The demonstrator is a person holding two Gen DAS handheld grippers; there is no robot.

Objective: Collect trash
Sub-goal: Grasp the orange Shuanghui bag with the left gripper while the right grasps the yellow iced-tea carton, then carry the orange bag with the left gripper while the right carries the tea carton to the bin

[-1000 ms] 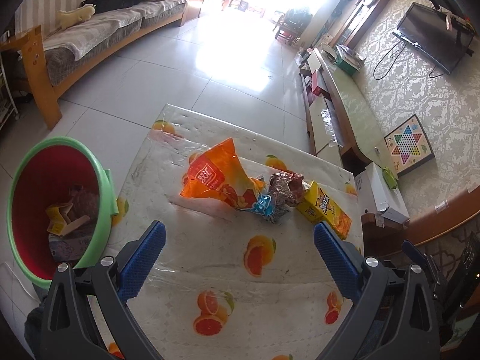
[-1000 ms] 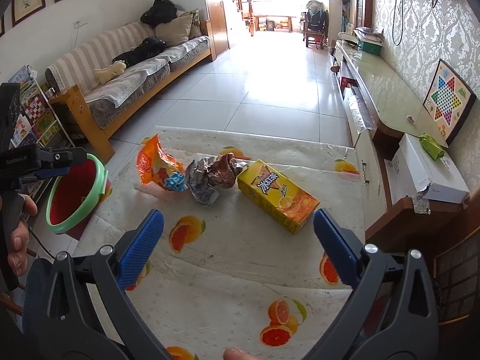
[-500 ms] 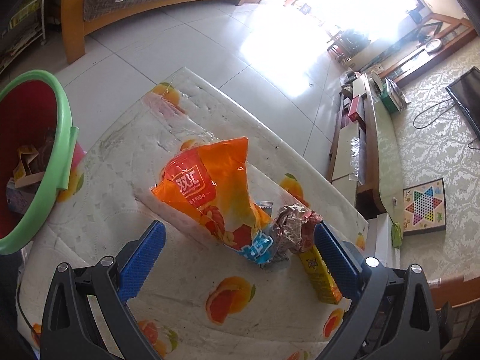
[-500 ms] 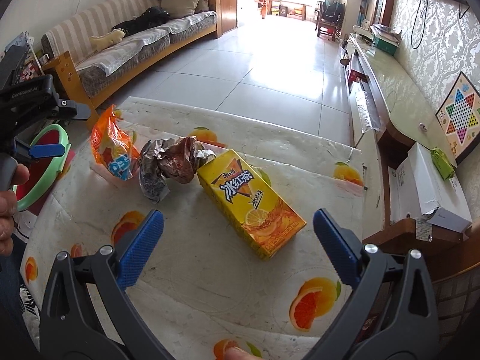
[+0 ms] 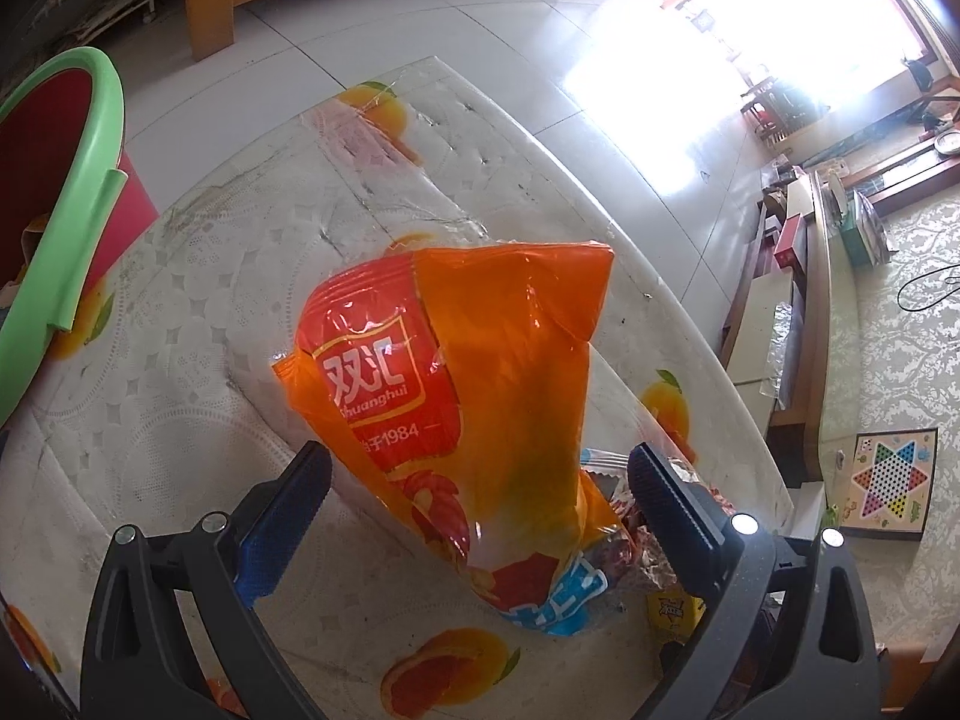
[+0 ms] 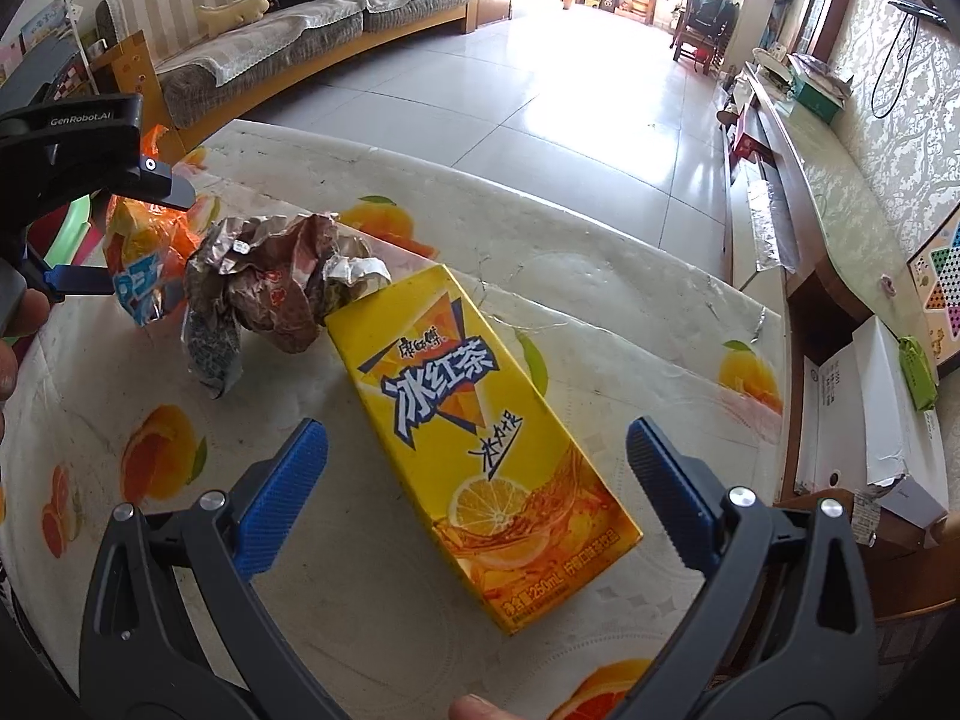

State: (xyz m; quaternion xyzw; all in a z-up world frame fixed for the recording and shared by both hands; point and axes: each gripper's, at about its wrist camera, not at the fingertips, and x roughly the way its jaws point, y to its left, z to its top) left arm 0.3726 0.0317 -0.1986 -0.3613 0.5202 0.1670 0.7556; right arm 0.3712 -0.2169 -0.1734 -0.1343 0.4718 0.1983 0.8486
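Note:
An orange snack bag (image 5: 480,372) stands crumpled on the table, and my left gripper (image 5: 474,498) is open with its blue pads on either side of the bag's lower part. A yellow iced-tea carton (image 6: 480,420) lies flat on the table between the open fingers of my right gripper (image 6: 477,474). A crumpled foil wrapper (image 6: 270,288) lies between the carton and the orange snack bag (image 6: 144,252). In the right wrist view the left gripper (image 6: 90,228) shows at the left edge, around the bag. A red bin with a green rim (image 5: 90,180) stands left of the table, with trash inside.
The table (image 6: 600,324) has a white plastic cover printed with oranges. Beyond it are a tiled floor (image 6: 540,102), a striped sofa (image 6: 288,30) at the left and a long low cabinet (image 6: 828,180) at the right. A white box (image 6: 882,408) sits right of the table.
Both grippers have moved forward and down. The orange bag now sits between the left gripper's pads and the carton between the right gripper's fingers. Neither has shut.

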